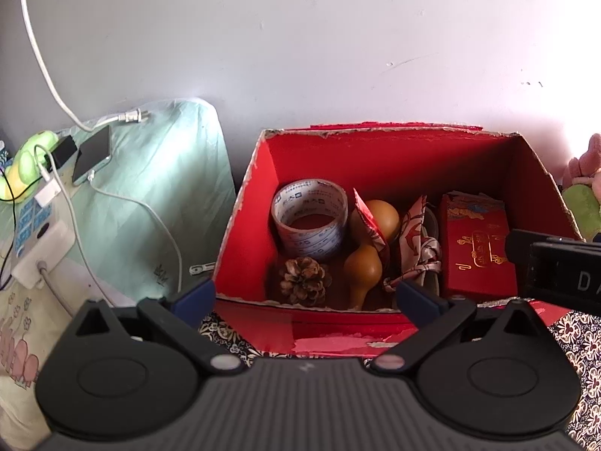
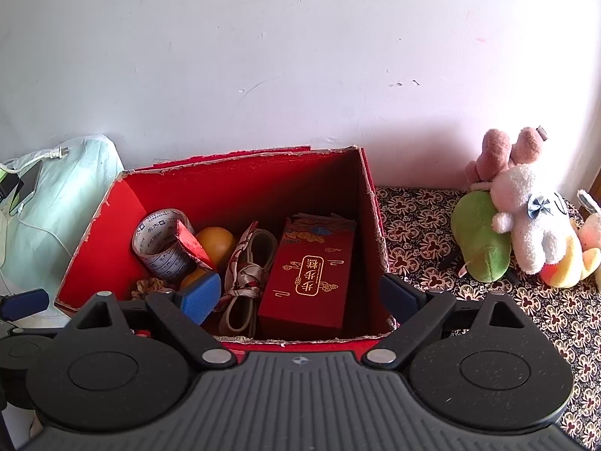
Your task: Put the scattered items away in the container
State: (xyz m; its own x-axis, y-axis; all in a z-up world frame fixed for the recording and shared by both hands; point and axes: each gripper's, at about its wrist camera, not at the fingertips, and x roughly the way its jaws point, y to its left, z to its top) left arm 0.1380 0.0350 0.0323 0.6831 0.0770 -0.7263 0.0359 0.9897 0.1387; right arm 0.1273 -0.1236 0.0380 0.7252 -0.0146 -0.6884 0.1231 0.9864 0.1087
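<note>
An open red cardboard box (image 1: 375,158) (image 2: 244,184) stands against the wall. Inside lie a tape roll (image 1: 310,221) (image 2: 161,244), a pine cone (image 1: 304,280), a brown gourd (image 1: 364,267) (image 2: 216,242), a patterned scarf (image 1: 417,248) (image 2: 248,274) and a red gift box with gold print (image 1: 477,255) (image 2: 311,278). My left gripper (image 1: 308,295) hovers open over the box's near rim, holding nothing. My right gripper (image 2: 300,295) is also open and empty above the near rim; its left fingertip (image 2: 201,295) hangs over the box's contents. The right gripper's body (image 1: 556,263) shows in the left wrist view.
A pale green pillow (image 1: 157,173) left of the box carries a phone (image 1: 94,154), a power strip (image 1: 41,240) and cables. Plush toys (image 2: 518,218) sit on the patterned cloth (image 2: 420,225) to the box's right. A white wall rises behind.
</note>
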